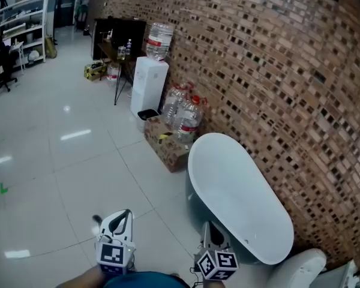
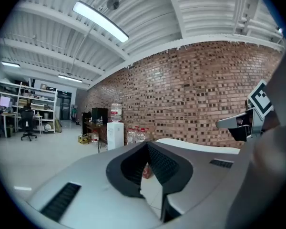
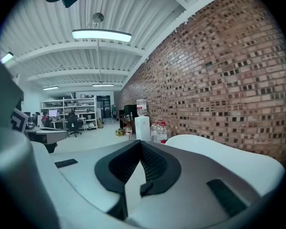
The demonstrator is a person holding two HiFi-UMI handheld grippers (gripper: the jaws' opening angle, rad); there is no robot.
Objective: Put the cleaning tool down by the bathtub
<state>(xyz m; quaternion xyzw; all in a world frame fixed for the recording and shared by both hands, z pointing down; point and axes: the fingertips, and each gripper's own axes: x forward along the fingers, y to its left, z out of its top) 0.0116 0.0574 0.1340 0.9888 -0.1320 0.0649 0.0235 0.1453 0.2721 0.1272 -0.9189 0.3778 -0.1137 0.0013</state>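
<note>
No cleaning tool shows in any of the three views. It is not on the floor (image 1: 66,161), not in the bathtub (image 1: 237,191), and not in either tongs, so its place relative to them cannot be told.

The white oval bathtub stands along a brick wall (image 1: 276,71). In the head view both tongs sit at the bottom edge. The right one is close to the near end of the tub and the left one is over bare tile, further from it.

The left tongs (image 2: 146,146) have their tips together with nothing between them, and only floor shows through the gap behind the tips. The right tongs (image 3: 140,143) are the same, tips touching and empty.

The likely trouble is that there is nothing to set down. With both tongs empty, the tool either lies out of view or must still be found, and looking for it means turning away from the tub.

The floor at the tub's far end is crowded by a cardboard box (image 1: 168,146) and water bottles (image 1: 186,113), so a tool placed there could knock them. The tile looks glossy, so a tool leant against the tub's curved side may slide.
</note>
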